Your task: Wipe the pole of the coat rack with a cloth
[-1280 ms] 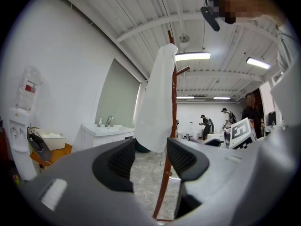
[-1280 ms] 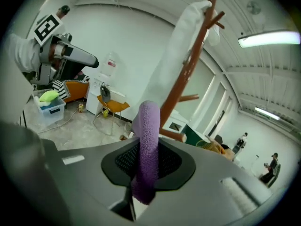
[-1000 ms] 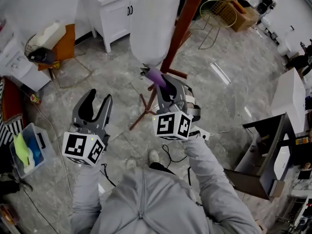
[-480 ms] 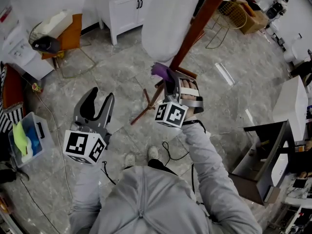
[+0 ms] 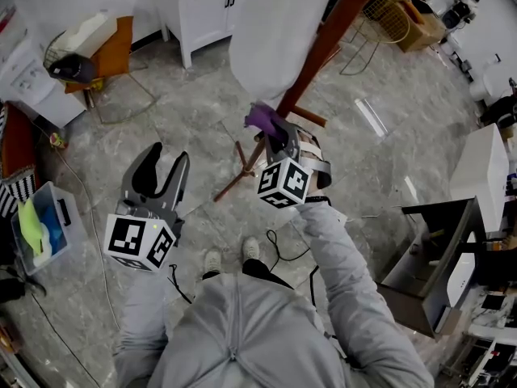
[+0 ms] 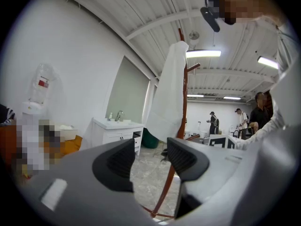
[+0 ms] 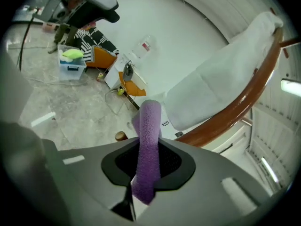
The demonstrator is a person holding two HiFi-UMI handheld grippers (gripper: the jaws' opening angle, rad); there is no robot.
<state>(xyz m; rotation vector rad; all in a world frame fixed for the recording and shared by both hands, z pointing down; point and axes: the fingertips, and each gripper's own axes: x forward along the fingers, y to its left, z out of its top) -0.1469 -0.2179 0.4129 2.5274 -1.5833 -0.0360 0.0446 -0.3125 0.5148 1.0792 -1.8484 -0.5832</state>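
Since a second ago, my right gripper (image 5: 277, 138) is sitting a little higher and closer in toward the coat rack, while my left gripper (image 5: 166, 156) is hanging almost where it was. The right jaws are clamping a purple cloth (image 7: 149, 145), with a folded length of it sticking out past the tips. The left jaws are standing apart with nothing between them, only floor and the rack showing through the gap.

The cloth is lying just beside the lower stretch of the reddish-brown pole (image 5: 323, 47), above where the legs (image 5: 242, 172) are splaying out. From the head view the purple end is overlapping the pole's edge, but in the right gripper view I am seeing the pole pass off to one side, so I am not sure the cloth is actually pressing on the wood yet.

I am judging this as the start of a wiping pass: cloth gripped, brought to the pole, stroke either just beginning or about to. The next move is calling for me to push the free end of the cloth firmly against the pole and slide it along its length. A white garment (image 5: 275, 31) is draping over the upper part, so I am planning to keep the stroke on the bare wood below it. The left gripper could steady the rack if it rocks.
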